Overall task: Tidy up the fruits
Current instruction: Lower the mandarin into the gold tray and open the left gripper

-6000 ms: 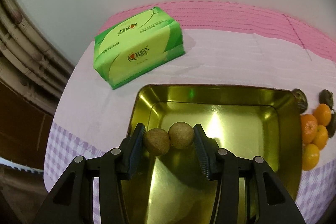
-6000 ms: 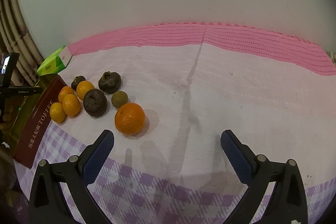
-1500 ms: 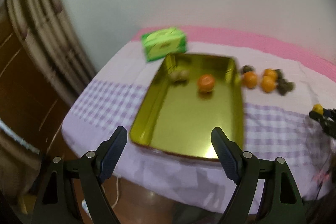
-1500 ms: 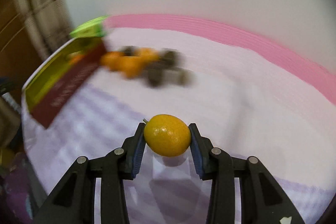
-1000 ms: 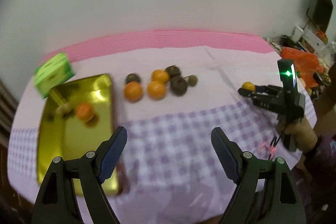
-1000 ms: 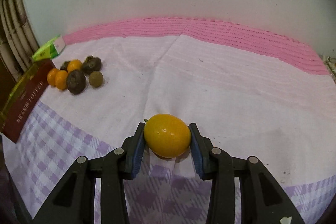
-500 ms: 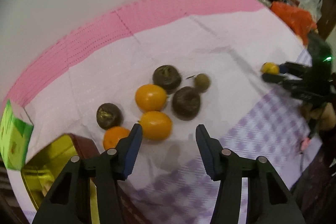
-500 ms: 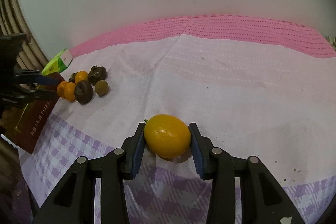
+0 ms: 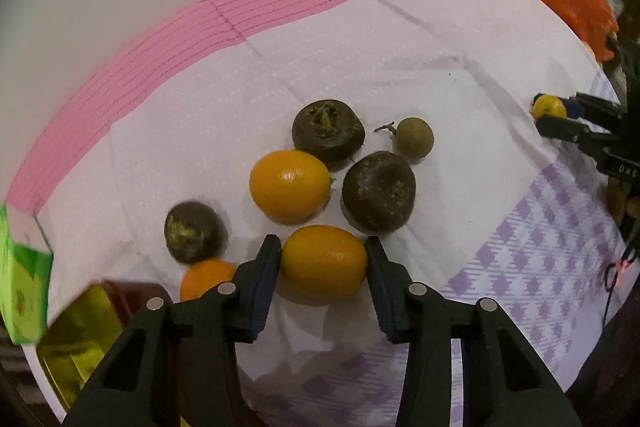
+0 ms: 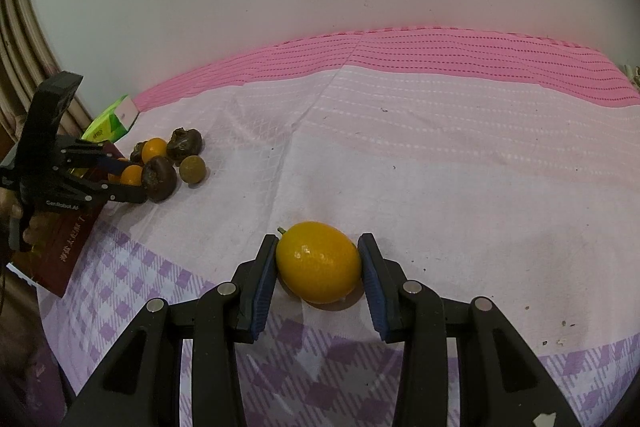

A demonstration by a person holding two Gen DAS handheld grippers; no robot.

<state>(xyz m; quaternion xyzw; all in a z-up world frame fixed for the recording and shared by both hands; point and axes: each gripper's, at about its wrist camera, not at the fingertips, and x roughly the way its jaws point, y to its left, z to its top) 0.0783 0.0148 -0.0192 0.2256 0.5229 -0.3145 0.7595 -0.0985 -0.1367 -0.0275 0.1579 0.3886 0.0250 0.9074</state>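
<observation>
- The left gripper (image 9: pixel 323 261) has just been closing, and now its two blue pads press on the sides of an orange kumquat (image 9: pixel 324 261), the nearest fruit of the heap. A second ago these jaws stood wide over the tablecloth (image 9: pixel 460 99) with nothing between them, so I judge a new pick is made and the lift to the gold tray (image 9: pixel 76 339) comes next.
- The held kumquat sits right between the fingertips, low on the cloth (whether it is already off the cloth I cannot tell).
- Just beyond it lie a second kumquat (image 9: pixel 290 187) and a dark brown fruit (image 9: pixel 378 191), very close, so the lift may nudge them.
- Toward the tray's corner lie a smaller dark fruit (image 9: pixel 194 231) and a small orange (image 9: pixel 206 277).
- Farther are another dark fruit (image 9: pixel 328 131) and a small green-brown fruit (image 9: pixel 414 137).
- Near the tablecloth's right edge, the right gripper (image 10: pixel 319 269) is clamped on a yellow kumquat (image 10: pixel 319 267), as it was a second ago, low over the cloth and well apart from the tray.
</observation>
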